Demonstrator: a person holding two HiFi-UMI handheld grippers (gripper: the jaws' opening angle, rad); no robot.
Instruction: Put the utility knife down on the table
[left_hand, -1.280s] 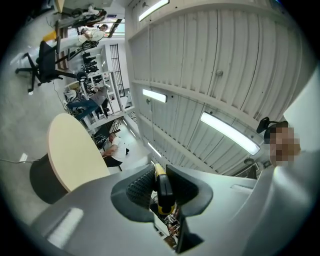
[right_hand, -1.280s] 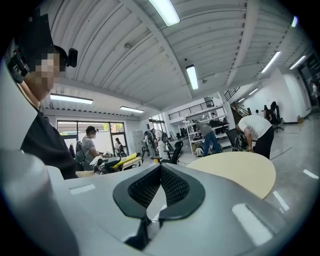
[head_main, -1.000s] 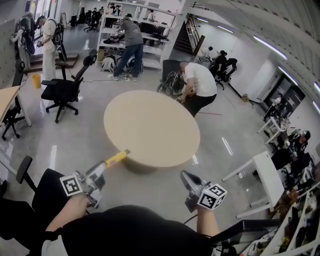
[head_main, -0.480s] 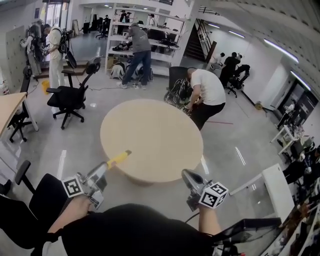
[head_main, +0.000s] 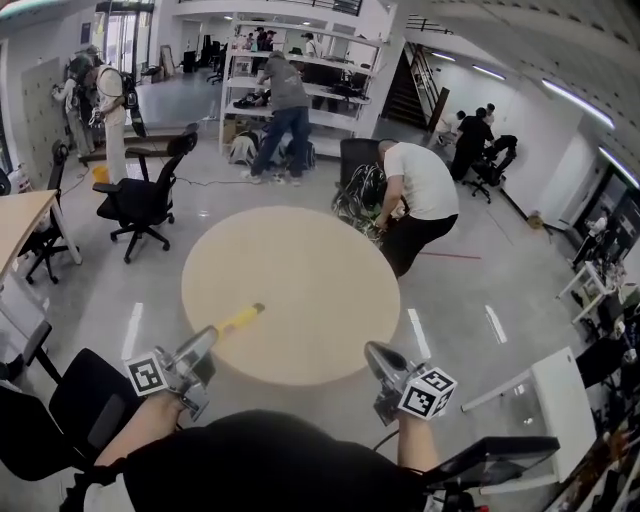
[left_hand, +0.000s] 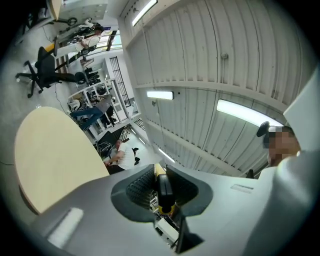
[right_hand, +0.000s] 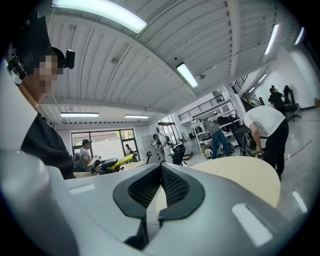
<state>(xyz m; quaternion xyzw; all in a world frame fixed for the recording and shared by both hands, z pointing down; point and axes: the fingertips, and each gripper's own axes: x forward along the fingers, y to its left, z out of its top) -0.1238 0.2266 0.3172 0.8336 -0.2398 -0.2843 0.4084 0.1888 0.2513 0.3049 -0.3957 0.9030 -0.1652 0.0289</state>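
Note:
The utility knife (head_main: 238, 318) has a yellow and black body and sticks out ahead of my left gripper (head_main: 203, 340), which is shut on its rear end. Its tip hangs over the near left edge of the round beige table (head_main: 300, 260). In the left gripper view the knife (left_hand: 164, 186) sits pinched between the ribbed pads, with the table (left_hand: 50, 155) at the lower left. My right gripper (head_main: 373, 351) is held level just short of the table's near right edge. Its pads (right_hand: 170, 186) are pressed together with nothing between them, and the table (right_hand: 240, 175) lies ahead of them.
A person in a white shirt (head_main: 420, 195) bends over beyond the table's far right side. Black office chairs (head_main: 140, 200) stand at the left, and one (head_main: 60, 420) is close at my lower left. White desks (head_main: 540, 400) are at the right, shelving (head_main: 300, 80) with people behind.
The table has come nearer and lower in the head view as I moved toward it. Both grippers keep their pose, and the knife tip now reaches over the table's edge.

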